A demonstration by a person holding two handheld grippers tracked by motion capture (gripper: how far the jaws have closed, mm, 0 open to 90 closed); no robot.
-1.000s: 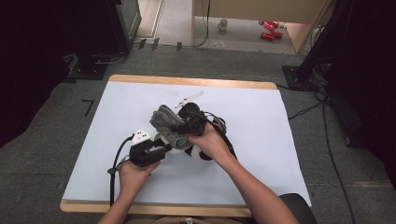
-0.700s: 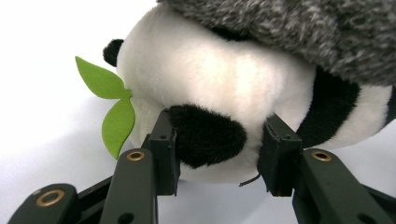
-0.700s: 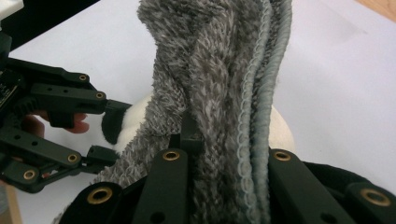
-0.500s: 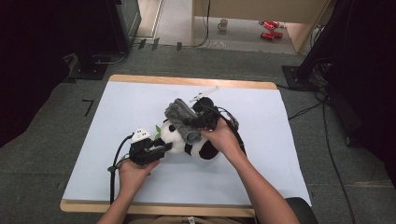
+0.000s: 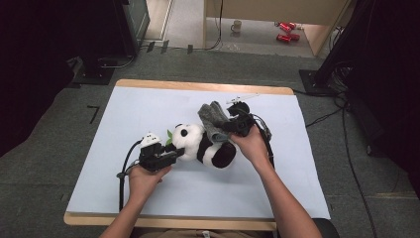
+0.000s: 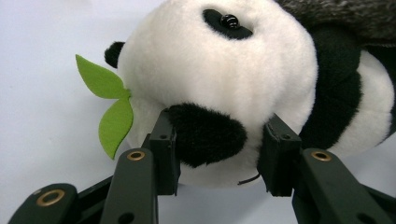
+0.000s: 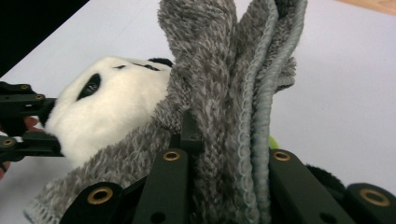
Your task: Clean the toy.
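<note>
- The landmark is a plush panda [image 5: 205,145], lying on its side near the middle of a pale blue worktop [image 5: 124,114] in the high view.
- At the panda's head end, toward the near left edge of the worktop, the left gripper [image 5: 171,152] meets the toy. In the left gripper view its jaws stand partly closed on either side of the panda's black ear [image 6: 205,133], pinching the head and pinning the toy in place.
- Two green felt leaves [image 6: 108,102] stick out of the head just beside that grip, on the side away from the body.
- The panda's long axis runs from head at the left to black-and-white rump at the right, tilting slightly toward the person at the rump.
- Over the panda's middle, on its far side, a grey fuzzy cloth [image 5: 214,123] is draped, touching the toy's back.
- The right gripper [image 5: 233,125] is just to the right of that cloth, above the panda's rump. In the right gripper view its jaws are pressed hard together on a bunched fold of the grey cloth, whose folds rise upright from the jaws.
- The right hand [image 5: 251,144] is the nearer one to the cloth, so any pull on it would likely run away from the panda's head.
</note>
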